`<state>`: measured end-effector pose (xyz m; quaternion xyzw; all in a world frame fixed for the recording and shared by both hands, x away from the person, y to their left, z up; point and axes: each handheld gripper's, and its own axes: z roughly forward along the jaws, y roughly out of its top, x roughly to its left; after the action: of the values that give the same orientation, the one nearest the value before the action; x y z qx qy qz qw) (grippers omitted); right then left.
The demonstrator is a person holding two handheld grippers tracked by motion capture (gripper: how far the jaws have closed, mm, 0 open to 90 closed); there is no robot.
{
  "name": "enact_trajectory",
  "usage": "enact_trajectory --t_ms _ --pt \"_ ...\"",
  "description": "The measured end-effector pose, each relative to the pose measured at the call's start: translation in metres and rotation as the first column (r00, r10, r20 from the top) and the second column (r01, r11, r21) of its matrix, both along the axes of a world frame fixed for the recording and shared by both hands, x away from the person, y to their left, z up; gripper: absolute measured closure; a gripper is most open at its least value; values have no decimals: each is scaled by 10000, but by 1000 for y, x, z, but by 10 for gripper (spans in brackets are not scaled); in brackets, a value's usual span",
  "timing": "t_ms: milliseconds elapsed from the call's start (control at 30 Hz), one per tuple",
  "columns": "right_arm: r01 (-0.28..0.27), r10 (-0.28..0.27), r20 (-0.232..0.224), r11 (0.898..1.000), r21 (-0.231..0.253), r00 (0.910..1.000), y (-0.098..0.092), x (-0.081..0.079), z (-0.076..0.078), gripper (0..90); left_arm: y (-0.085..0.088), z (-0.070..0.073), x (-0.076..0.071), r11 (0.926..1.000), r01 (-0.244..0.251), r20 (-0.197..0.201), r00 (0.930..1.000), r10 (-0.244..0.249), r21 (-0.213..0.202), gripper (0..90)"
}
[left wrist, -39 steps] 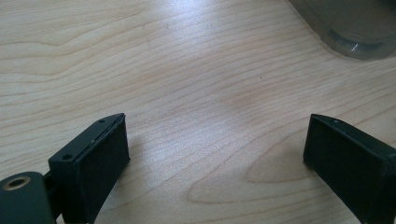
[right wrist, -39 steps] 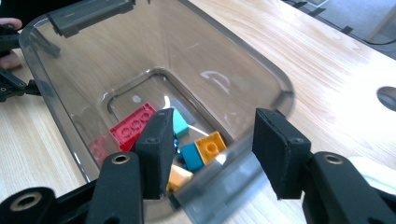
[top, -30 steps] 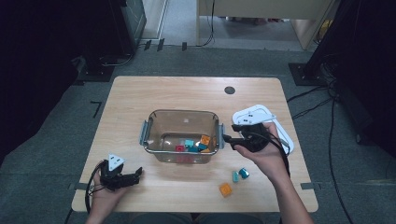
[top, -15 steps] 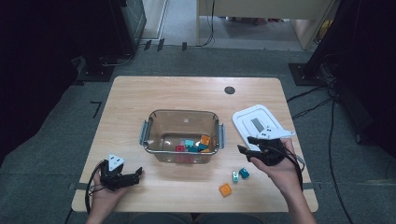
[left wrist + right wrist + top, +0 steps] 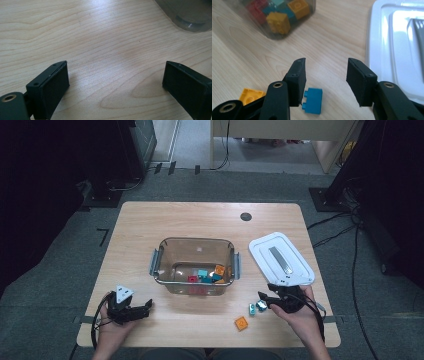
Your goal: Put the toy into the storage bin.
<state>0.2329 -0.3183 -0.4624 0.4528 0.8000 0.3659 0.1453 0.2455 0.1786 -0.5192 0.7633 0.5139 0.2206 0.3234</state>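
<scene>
While the right gripper (image 5: 325,80) holds its jaws apart, the blue brick (image 5: 313,100) lies flat, studs leftward.

- A light wooden worktop (image 5: 150,227) is seen at centre frame, set on grey carpet (image 5: 60,270).
- Black cables (image 5: 345,227) are trailed at right.
- Dark equipment (image 5: 60,155) is placed at upper left.

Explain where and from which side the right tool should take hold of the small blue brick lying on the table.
Grip the blue brick across its two smooth flat sides, coming down from above. It lies on its side with its studs facing the left black pad of the right tool, so the open jaws should probably turn to meet flat faces instead.
</scene>
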Motion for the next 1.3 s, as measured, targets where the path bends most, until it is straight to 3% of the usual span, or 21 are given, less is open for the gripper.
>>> enact_trajectory --t_ms 267,600,800,1033,1300 --pt "193 -200 -335 9996 -197 9992 0 -8 -21 526 0 0 0 10000 9 -9 10000 -9 12 67" --pt "175 -186 -707 9997 -148 9973 3 -20 -37 546 0 0 0 10000 0 -1 10000 0 -2 67" --pt "98 -141 -807 9986 -527 9966 9 -25 -44 579 0 0 0 10000 2 -3 10000 -2 2 67" --pt "132 -167 -410 9963 -846 9990 11 -26 -45 675 0 0 0 10000 0 -3 10000 0 2 67" --pt "123 -149 -514 9987 -495 9986 8 -24 -41 678 0 0 0 10000 0 -3 10000 0 3 66"
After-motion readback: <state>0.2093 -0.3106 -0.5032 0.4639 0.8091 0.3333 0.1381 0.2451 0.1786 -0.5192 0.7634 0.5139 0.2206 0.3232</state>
